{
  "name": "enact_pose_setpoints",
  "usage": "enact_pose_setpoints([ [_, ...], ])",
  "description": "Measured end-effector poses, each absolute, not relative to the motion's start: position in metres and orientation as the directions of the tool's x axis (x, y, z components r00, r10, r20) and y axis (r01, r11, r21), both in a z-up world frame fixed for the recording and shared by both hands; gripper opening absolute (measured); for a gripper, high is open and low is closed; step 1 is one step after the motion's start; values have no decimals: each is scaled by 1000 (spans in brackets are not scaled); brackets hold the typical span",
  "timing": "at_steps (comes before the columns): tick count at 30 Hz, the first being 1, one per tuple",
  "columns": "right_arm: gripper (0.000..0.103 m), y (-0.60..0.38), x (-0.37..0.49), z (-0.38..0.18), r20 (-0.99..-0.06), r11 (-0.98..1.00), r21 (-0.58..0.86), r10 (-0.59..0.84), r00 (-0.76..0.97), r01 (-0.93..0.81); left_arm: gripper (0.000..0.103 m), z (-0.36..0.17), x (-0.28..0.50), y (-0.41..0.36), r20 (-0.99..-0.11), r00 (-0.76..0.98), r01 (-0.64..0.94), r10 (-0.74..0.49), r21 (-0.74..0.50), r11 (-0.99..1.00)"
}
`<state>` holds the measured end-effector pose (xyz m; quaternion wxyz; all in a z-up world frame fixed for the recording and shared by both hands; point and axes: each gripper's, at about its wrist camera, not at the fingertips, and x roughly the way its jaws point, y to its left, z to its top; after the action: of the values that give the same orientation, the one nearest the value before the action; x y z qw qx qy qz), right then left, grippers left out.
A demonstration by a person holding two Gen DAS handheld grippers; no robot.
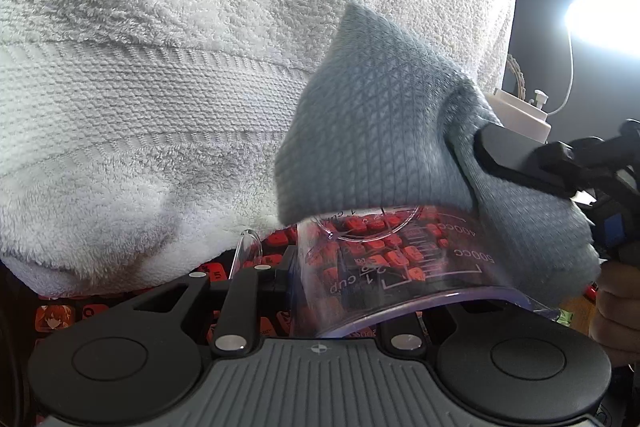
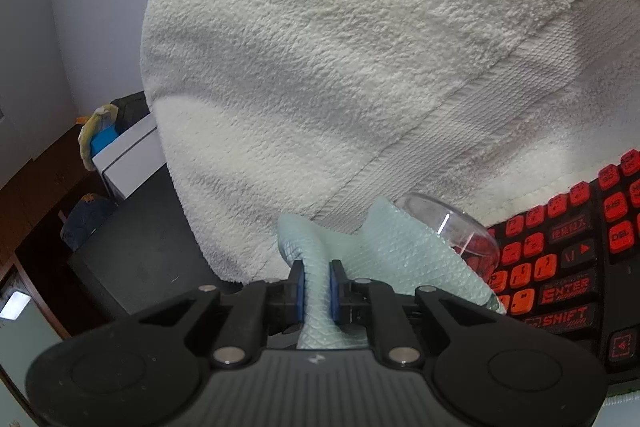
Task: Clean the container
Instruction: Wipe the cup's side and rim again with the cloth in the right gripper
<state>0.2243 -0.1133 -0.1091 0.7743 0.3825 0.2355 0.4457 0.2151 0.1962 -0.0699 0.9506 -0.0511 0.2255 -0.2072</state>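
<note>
White terry towel covers most of the work surface, partly over a black keyboard with red backlit keys; ENTER, SHIFT, DEL readable. Grey wall and a white box behind.

Right gripper: nearly closed, blue pads pinching a pale blue-grey cloth draped against the clear measuring cup.

Cup markings: 400cc, 500cc, 1 cup. It sits right at the left gripper; can't tell the opening, fingers hidden.
</note>
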Motion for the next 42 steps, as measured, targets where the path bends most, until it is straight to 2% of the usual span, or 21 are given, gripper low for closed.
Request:
enact_pose_setpoints([
  [9, 11, -129, 237, -121, -3, 265, 873, 842, 540, -409, 19, -70, 214, 207, -408, 812, 371, -416, -188, 909],
  [24, 10, -101, 226, -116, 5, 207, 845, 919, 393, -493, 20, -69, 206, 182, -408, 813, 373, -415, -183, 910],
  [32, 10, -123, 240, -126, 26, 195, 890, 882, 471, -413, 20, -71, 206, 186, -408, 813, 373, -416, -182, 910],
  [37, 10, -134, 251, -143, 70, 97, 947, 868, 492, -306, 20, -70, 205, 187, -408, 813, 374, -415, -181, 910],
  [42, 10, -125, 247, -141, 70, 96, 941, 883, 465, -323, 20, -67, 215, 168, -409, 813, 373, -415, -181, 910],
])
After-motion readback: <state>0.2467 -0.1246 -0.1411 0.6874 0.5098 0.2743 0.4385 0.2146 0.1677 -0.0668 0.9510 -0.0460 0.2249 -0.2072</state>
